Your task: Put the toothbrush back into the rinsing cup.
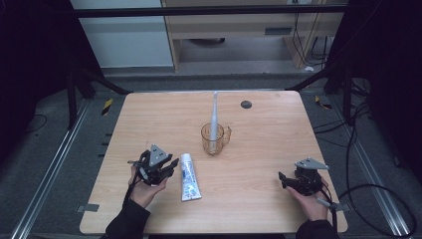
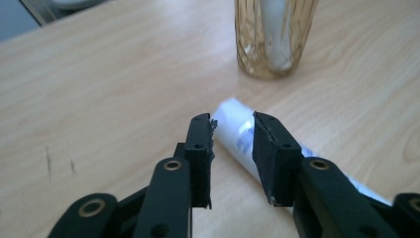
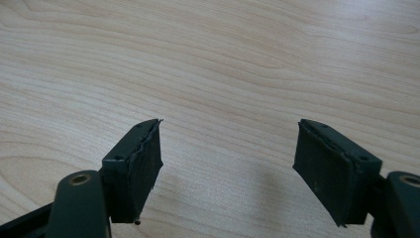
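The toothpaste tube (image 1: 189, 178) lies flat on the counter (image 1: 259, 149), in front of the amber glass mug (image 1: 214, 138) that holds an upright white toothbrush (image 1: 214, 117). The left gripper (image 2: 233, 144) sits just beside the tube, its fingers (image 2: 200, 148) partly open around the tube's end, with no contact discernible. The right gripper (image 3: 228, 163) rests well apart over bare counter, fingers spread wide and empty.

You can read no text here. The white tube (image 1: 189, 178) lying on the table (image 1: 259, 149) carries blue printing along its side, but in the high view it is too small to make out, and in the left gripper view the print (image 2: 246, 141) is blurred and partly hidden.
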Motion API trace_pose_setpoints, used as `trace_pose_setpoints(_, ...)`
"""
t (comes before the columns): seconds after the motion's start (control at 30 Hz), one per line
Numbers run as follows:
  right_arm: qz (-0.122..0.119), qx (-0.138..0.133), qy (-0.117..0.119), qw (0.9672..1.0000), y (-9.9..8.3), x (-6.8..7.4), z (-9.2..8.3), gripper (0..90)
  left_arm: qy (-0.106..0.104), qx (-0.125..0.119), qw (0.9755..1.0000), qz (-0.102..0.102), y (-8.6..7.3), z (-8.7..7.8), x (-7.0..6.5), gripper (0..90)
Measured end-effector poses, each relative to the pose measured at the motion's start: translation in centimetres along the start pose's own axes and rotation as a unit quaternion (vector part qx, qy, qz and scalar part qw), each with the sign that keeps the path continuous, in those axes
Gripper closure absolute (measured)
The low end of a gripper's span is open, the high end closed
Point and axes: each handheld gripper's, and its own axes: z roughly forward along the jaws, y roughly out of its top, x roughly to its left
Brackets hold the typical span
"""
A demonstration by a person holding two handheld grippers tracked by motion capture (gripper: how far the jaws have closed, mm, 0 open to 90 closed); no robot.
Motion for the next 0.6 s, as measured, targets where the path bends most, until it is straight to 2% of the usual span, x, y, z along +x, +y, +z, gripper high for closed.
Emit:
trace_pose_setpoints(0.1,-0.002,0.001,0.001,1.0,0.0,0.1,0.0,26.5,-0.017,0.019,0.9997,-0.006,-1.2,-0.3,-0.3,72.3)
trace_pose_setpoints(0.23,0.0,0.002,0.001,1.0,-0.1,0.1,-0.2,26.6,-0.026,0.045,0.9986,-0.006,-2.2,-0.7,-0.8,75.4)
trace_pose_setpoints(0.47,-0.005,0.007,0.001,1.0,-0.1,0.3,-0.1,26.8,-0.056,0.083,0.9949,-0.007,-3.5,-0.9,-1.3,85.0)
trace_pose_setpoints(0.6,-0.004,0.008,0.001,1.0,-0.1,0.3,-0.1,26.9,-0.073,0.093,0.9929,0.01,-3.6,-0.6,-2.1,88.4)
